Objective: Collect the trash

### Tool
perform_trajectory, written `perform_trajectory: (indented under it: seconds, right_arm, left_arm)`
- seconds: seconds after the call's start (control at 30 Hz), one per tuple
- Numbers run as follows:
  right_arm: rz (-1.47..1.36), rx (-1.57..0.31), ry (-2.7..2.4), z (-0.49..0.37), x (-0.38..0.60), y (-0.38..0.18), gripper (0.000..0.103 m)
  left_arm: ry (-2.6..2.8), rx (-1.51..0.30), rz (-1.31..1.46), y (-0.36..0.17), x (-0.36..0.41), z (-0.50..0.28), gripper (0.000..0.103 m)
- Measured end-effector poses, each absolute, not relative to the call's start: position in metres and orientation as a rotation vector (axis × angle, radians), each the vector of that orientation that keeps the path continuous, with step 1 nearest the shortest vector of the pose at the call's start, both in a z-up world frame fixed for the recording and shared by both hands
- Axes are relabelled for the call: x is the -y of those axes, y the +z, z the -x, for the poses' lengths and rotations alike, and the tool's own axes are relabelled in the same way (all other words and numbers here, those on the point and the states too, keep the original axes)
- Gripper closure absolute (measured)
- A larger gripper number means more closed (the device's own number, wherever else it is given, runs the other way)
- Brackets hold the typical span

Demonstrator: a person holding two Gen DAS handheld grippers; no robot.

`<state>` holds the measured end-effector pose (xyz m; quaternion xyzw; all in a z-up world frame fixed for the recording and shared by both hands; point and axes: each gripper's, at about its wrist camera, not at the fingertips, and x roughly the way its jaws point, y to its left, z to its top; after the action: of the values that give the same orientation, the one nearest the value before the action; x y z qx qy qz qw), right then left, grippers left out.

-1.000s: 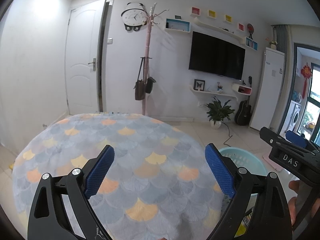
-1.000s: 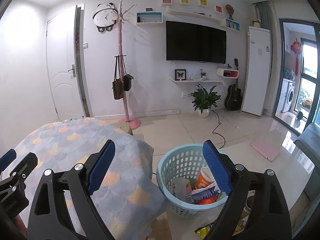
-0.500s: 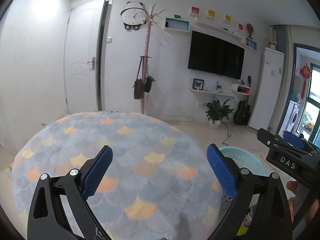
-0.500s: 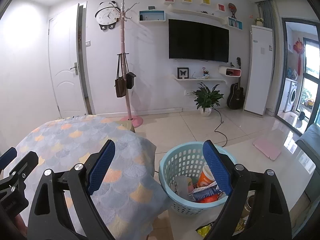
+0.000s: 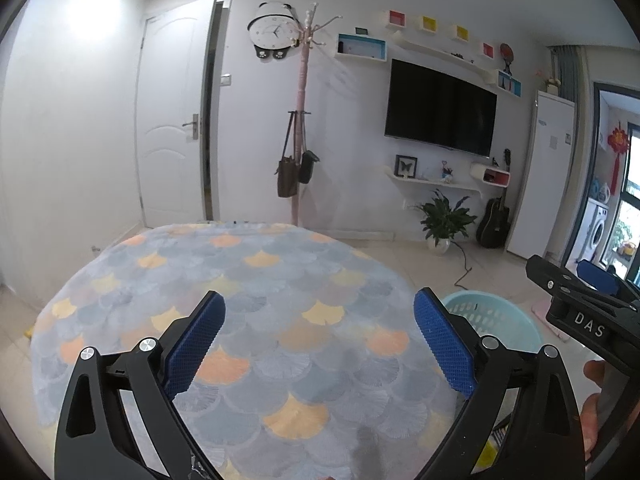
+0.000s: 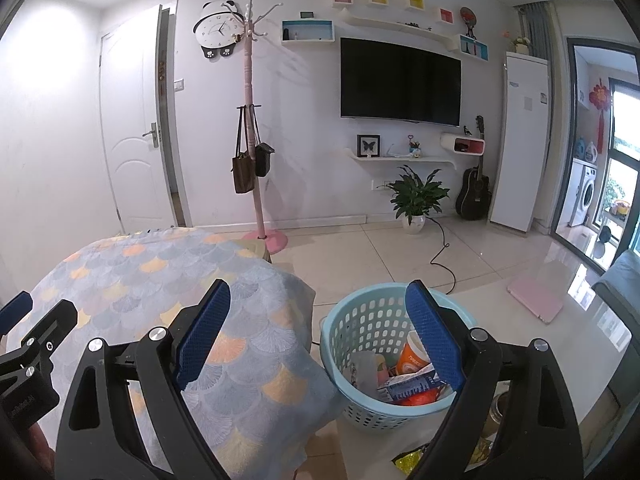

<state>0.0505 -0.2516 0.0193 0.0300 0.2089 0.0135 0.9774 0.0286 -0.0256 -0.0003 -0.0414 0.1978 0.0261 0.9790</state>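
A light blue plastic basket [image 6: 372, 320] stands on the floor just right of the table; it also shows in the left wrist view [image 5: 496, 316]. It holds trash: an orange cup [image 6: 412, 356], a blue-and-white wrapper [image 6: 408, 386] and a pale bottle [image 6: 366, 368]. My right gripper [image 6: 318, 334] is open and empty, held above the table's right edge and the basket. My left gripper [image 5: 320, 338] is open and empty over the table [image 5: 240, 280], which has a scale-patterned cloth with no trash on it. A yellow wrapper [image 6: 412, 460] lies on the floor in front of the basket.
A pink coat stand [image 6: 256, 140] with bags stands behind the table. A potted plant [image 6: 416, 200], a guitar [image 6: 474, 196], a black cable [image 6: 440, 256] and a pink mat [image 6: 534, 304] are on the tiled floor. A white door [image 5: 172, 136] is at the left.
Both grippers stay open. Both views have shifted slightly, with the scene sitting a little lower and nearer; nothing was picked up or let go.
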Motion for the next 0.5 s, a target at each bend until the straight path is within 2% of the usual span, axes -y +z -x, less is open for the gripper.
perform_trajectory:
  seconds: [0.5]
  right_arm:
    - [-0.043, -0.413, 0.024, -0.0492, 0.2444, 0.0209, 0.018]
  left_arm:
    - [0.046, -0.4, 0.098, -0.0008, 0.0217, -0.0266, 0.01]
